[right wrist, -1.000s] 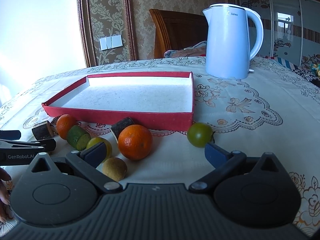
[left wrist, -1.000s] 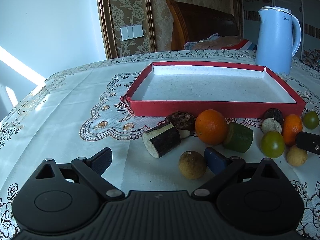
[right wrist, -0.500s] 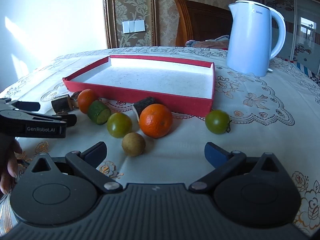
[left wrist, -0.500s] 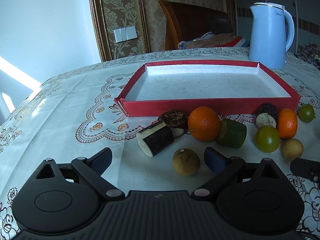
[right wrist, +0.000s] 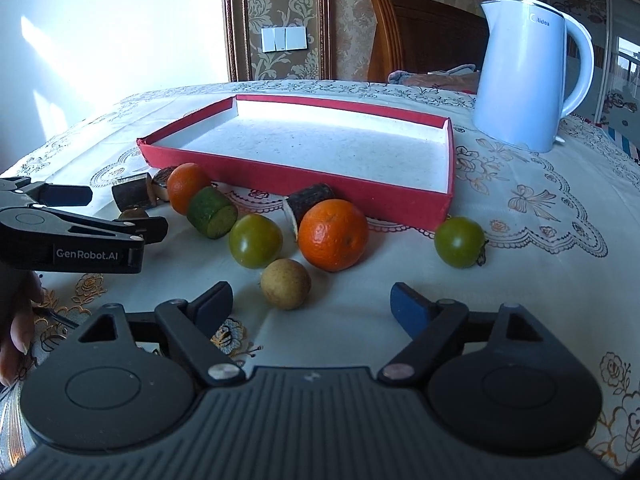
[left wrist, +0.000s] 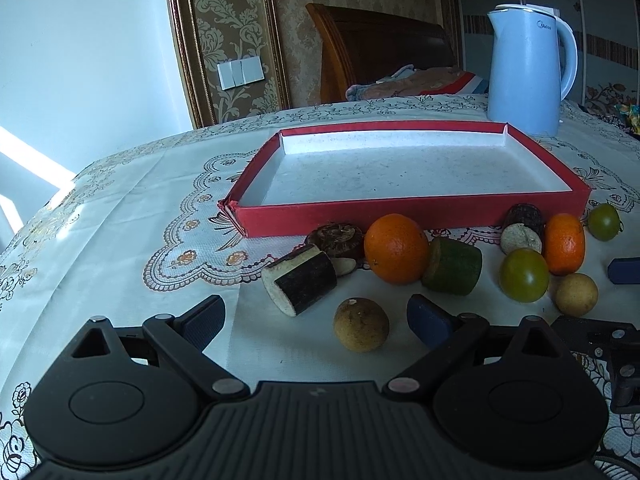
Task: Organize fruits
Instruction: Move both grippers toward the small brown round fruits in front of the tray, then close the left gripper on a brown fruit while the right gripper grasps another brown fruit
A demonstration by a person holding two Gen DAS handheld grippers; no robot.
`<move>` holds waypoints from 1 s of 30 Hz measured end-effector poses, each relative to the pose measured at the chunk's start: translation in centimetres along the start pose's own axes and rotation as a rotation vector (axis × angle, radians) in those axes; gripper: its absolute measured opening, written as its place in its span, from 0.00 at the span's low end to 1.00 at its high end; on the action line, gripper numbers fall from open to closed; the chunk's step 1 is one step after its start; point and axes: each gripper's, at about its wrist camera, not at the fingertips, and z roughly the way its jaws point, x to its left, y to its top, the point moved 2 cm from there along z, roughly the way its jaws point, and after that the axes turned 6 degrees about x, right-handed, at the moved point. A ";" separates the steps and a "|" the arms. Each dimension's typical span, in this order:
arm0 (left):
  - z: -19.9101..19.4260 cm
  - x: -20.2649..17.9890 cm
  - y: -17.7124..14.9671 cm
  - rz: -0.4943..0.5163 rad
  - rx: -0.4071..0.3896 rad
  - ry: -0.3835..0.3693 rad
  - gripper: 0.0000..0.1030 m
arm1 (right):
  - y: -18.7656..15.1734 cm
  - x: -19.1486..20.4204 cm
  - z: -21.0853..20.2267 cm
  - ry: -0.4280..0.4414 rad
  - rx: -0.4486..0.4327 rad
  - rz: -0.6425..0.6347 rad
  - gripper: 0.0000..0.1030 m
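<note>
A shallow red tray (left wrist: 408, 216) (right wrist: 320, 184) with a white floor holds nothing. Fruit pieces lie in a row in front of it: two oranges (left wrist: 396, 249) (right wrist: 333, 235), green tomatoes (left wrist: 524, 275) (right wrist: 459, 242), a green cucumber chunk (left wrist: 454, 266) (right wrist: 212, 212), dark-skinned cut chunks (left wrist: 300, 280) and tan longans (left wrist: 361, 330) (right wrist: 285, 284). My left gripper (left wrist: 316, 318) is open and empty, just before a longan. My right gripper (right wrist: 312, 304) is open and empty, just behind the other longan.
A pale blue kettle (left wrist: 528, 68) (right wrist: 528, 76) stands behind the tray's right end. A lace-patterned cloth (left wrist: 120, 240) covers the table. A wooden chair back (left wrist: 380, 52) stands beyond the far edge. The left gripper (right wrist: 72, 232) shows at the left of the right wrist view.
Both grippers have drawn back a little and risen, so the fruit row sits farther ahead. The right gripper has swung to the right of the row. Both stay open.
</note>
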 end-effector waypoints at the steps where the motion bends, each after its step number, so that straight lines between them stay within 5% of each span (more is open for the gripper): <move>1: 0.0 0.0 0.0 0.000 0.000 -0.001 0.95 | 0.0 0.1 0.0 0.003 -0.001 -0.004 0.76; 6: 0.1 0.0 0.0 0.005 0.000 -0.009 0.89 | 0.4 0.5 0.3 0.017 -0.004 -0.004 0.65; 10: 0.3 -0.1 0.0 0.011 0.013 -0.012 0.72 | 0.3 0.6 0.3 0.013 -0.008 -0.004 0.61; 21: 0.0 -0.5 -0.3 0.033 0.008 -0.047 0.48 | 0.3 0.8 0.2 0.017 -0.012 -0.017 0.39; 30: -0.2 -0.4 -0.2 0.025 0.009 -0.039 0.41 | 0.1 1.2 -0.1 0.000 -0.023 -0.045 0.26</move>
